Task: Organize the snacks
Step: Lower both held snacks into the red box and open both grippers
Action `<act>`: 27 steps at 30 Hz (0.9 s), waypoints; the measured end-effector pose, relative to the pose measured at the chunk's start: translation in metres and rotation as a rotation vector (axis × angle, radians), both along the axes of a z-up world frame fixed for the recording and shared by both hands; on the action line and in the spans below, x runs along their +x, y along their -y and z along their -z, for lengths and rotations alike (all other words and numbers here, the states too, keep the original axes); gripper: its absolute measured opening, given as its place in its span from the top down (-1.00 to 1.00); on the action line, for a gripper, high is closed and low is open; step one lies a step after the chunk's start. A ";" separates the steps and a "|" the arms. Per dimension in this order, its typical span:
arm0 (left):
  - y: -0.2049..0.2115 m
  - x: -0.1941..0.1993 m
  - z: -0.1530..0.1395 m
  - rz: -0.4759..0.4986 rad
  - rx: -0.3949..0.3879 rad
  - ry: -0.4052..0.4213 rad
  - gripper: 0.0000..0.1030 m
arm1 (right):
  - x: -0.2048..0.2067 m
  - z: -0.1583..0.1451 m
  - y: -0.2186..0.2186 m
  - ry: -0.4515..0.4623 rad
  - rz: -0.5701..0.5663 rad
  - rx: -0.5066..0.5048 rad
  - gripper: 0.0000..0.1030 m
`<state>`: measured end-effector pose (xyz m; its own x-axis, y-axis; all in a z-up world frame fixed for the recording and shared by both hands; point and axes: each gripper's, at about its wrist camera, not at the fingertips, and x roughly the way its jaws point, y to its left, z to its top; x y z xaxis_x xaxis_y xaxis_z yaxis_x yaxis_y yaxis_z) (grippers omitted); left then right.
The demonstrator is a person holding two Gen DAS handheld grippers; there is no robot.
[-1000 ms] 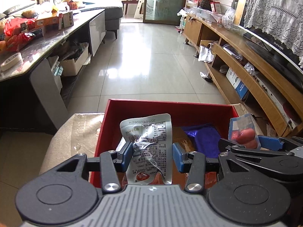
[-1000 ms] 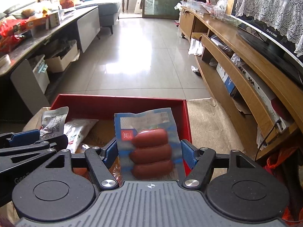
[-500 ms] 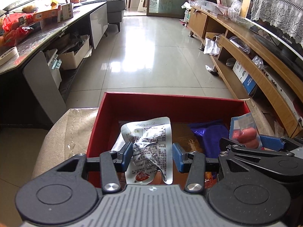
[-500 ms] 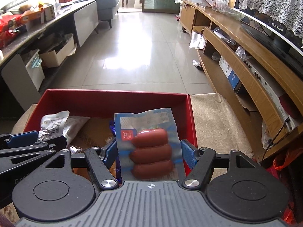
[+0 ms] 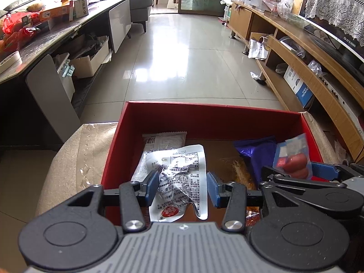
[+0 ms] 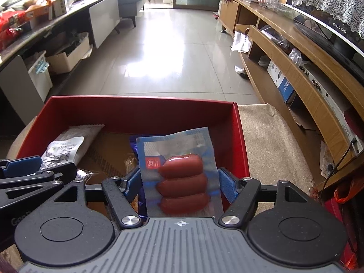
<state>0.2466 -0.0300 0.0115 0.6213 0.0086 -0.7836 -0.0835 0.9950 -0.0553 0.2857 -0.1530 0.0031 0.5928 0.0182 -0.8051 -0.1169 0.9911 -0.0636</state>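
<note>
The clear blue-edged vacuum pack of three red sausages point(image 6: 182, 177) is clamped between the blue pads of the right gripper point(image 6: 179, 185). Its long axis runs forward along the fingers, and its free end projects above the right half of the open red cardboard box point(image 6: 145, 111). It hangs just inside the box's right wall; in my judgement a release here would put it in the box, against that wall.

The crumpled silver foil sachet with black print and a red seal point(image 5: 182, 177) is pinched in the left gripper point(image 5: 182, 190), whose jaws stand nearly shut on it. It likewise points forward, over the left half of the box. Each hand is thus nearer to its own side. The two grippers are side by side and close.

Lying on the brown cardboard floor of the box:
- a white printed flat packet point(image 5: 159, 145), directly beneath the sachet;
- a purple foil wrapper point(image 5: 254, 150), below and left of the sausage pack;
- an amber transparent wrapper point(image 5: 236, 170) between them.

These occupy the floor, so either item would probably land on another packet. The box rests on a beige cloth-covered surface point(image 6: 273, 141), with tiled floor beyond.
</note>
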 end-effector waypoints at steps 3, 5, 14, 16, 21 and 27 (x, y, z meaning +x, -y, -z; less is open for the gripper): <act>0.000 -0.001 0.000 0.002 0.004 0.002 0.20 | 0.000 0.001 -0.001 0.001 -0.003 -0.006 -0.49; -0.001 -0.001 0.000 0.001 0.002 0.002 0.20 | 0.001 0.001 -0.002 0.004 -0.005 -0.007 -0.49; -0.001 -0.003 -0.003 -0.006 0.008 0.011 0.16 | -0.002 -0.001 0.000 0.018 -0.006 -0.010 -0.54; 0.000 -0.004 -0.004 -0.006 0.009 0.011 0.14 | -0.002 -0.001 0.000 0.019 -0.006 -0.012 -0.54; -0.001 -0.008 -0.010 -0.003 0.006 0.029 0.07 | -0.005 -0.006 0.001 0.031 0.001 -0.015 -0.55; -0.001 -0.016 -0.020 -0.003 0.007 0.055 -0.01 | -0.012 -0.015 0.001 0.050 0.007 -0.022 -0.56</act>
<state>0.2307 -0.0286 0.0319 0.6636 0.0160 -0.7480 -0.0832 0.9951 -0.0525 0.2741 -0.1543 0.0177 0.6324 -0.0040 -0.7746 -0.1056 0.9902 -0.0914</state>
